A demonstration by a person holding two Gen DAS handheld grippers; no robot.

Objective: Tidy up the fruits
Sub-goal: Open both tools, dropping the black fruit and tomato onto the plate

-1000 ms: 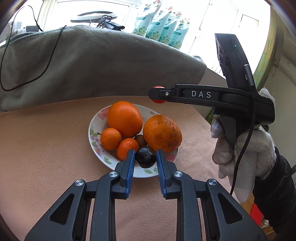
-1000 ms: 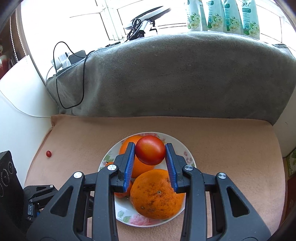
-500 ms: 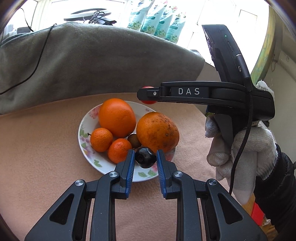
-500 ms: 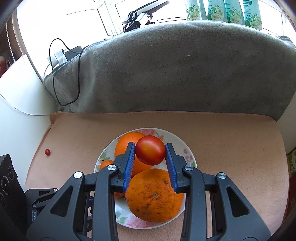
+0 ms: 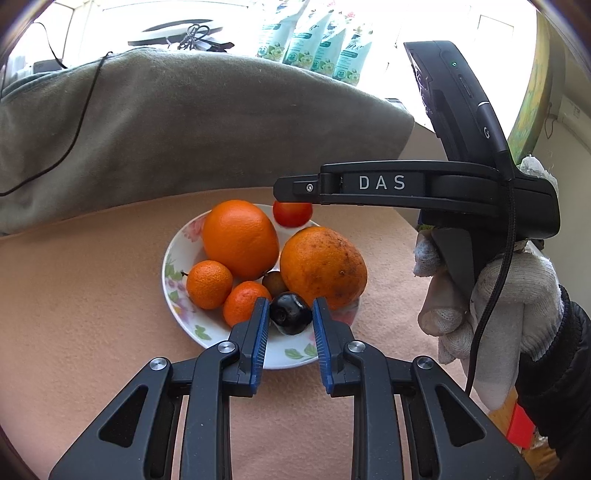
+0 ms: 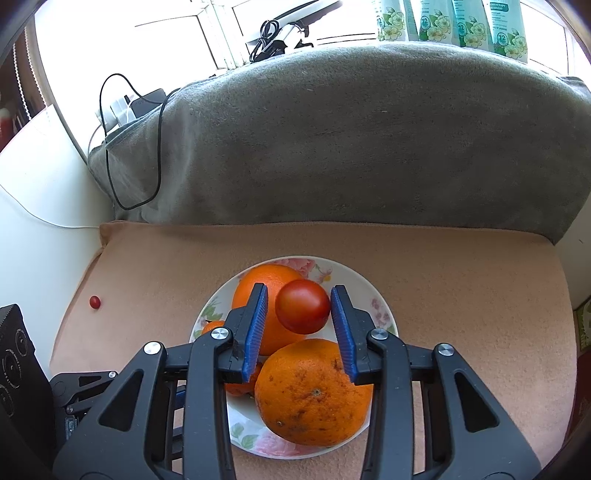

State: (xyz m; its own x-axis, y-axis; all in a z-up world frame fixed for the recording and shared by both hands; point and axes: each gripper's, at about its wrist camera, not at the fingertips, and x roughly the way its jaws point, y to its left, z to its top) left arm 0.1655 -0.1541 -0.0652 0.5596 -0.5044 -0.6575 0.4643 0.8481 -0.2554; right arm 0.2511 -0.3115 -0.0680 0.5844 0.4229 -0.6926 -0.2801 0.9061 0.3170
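A floral plate (image 5: 173,258) (image 6: 373,295) on the peach cloth holds two large oranges (image 5: 240,238) (image 5: 323,267), two small mandarins (image 5: 208,284) (image 5: 242,302), a small brown fruit (image 5: 274,282) and a dark plum (image 5: 290,313). My left gripper (image 5: 288,314) has its jaws slightly apart around the plum, which rests on the plate. My right gripper (image 6: 298,308) is open above the plate's far side. A red tomato (image 6: 302,311) (image 5: 292,214) sits between its jaws, clear of both pads, against the far orange (image 6: 267,291).
A small red berry (image 6: 95,301) lies on the cloth at the far left. A grey blanket-covered ridge (image 6: 351,147) with a black cable (image 6: 159,147) borders the back. Green pouches (image 6: 450,18) stand on the sill. The gloved hand (image 5: 498,295) holds the right gripper beside the plate.
My right gripper has opened and the tomato has dropped onto the plate's far side. My left gripper's jaws have parted slightly from the plum.
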